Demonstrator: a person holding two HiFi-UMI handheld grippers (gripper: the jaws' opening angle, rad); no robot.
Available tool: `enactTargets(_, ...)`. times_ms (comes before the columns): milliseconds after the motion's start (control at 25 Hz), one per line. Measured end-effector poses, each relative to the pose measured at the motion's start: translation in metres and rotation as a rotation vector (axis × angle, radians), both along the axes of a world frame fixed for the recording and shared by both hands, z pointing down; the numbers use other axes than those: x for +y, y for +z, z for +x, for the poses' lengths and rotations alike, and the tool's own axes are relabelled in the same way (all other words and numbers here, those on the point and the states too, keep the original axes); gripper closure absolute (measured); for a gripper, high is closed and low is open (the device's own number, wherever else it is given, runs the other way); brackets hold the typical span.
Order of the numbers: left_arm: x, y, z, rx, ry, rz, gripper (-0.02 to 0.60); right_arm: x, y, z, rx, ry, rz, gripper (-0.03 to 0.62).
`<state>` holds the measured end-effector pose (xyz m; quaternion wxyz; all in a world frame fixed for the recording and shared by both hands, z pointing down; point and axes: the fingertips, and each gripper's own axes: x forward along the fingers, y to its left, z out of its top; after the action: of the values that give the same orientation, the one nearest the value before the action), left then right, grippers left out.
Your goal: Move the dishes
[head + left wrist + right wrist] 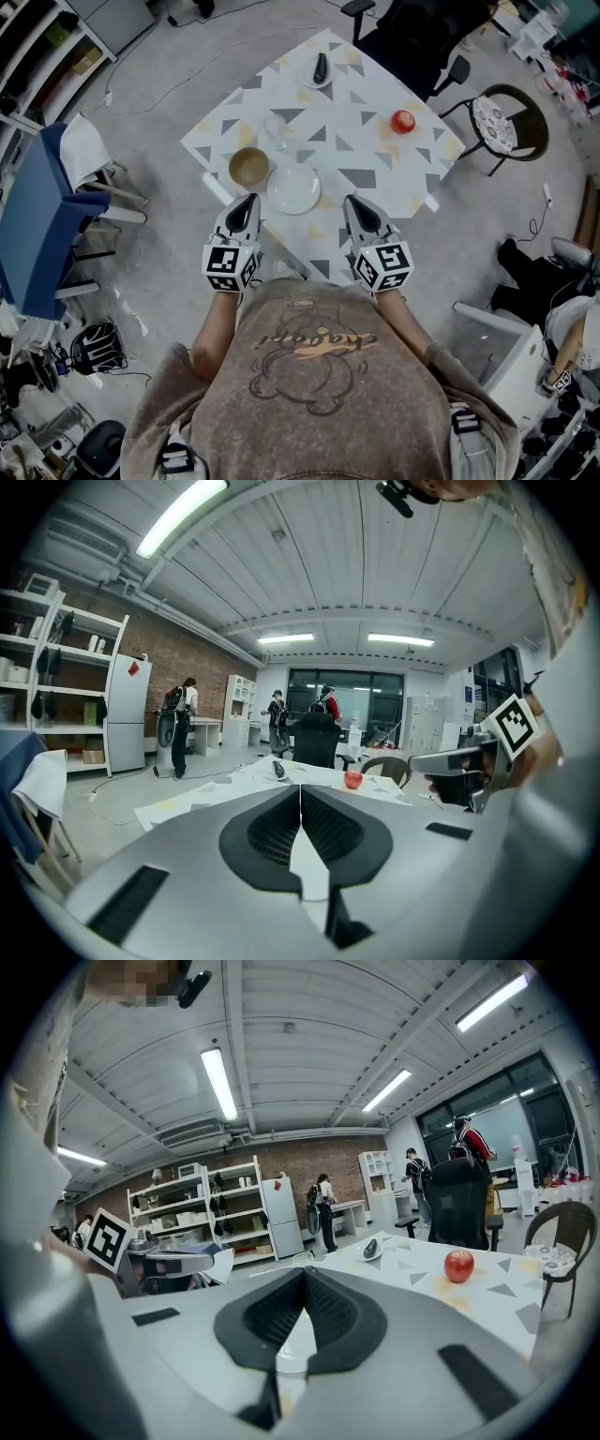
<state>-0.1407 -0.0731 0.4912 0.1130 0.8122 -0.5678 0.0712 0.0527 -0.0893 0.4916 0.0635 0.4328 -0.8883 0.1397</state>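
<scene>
Fingers (274, 829) of left gripper (247, 201) and right gripper (352, 202) pressed together, empty, lower centre of frame. White plate (293, 189) centre frame on table (375, 178), brown bowl (249, 167) just left; both round, no long axis.

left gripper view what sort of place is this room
Probably an open lab or office workspace: white shelving and a white fridge by a brick wall, an office chair, ceiling strip lights.

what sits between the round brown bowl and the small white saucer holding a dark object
A clear glass stands between the brown bowl and the saucer; the head view shows it.
</scene>
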Motion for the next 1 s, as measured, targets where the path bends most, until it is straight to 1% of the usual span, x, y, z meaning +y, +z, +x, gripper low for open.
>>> enactTargets(480, 0.002, -0.01, 0.004, 0.015, 0.0, 0.015, 0.561, 0.001, -0.005, 0.006, 0.005, 0.015, 0.02, 0.591)
enactTargets(1000, -0.002, -0.03, 0.01, 0.038, -0.002, 0.06, 0.56, -0.005, -0.02, 0.014, 0.002, 0.021, 0.062, 0.591)
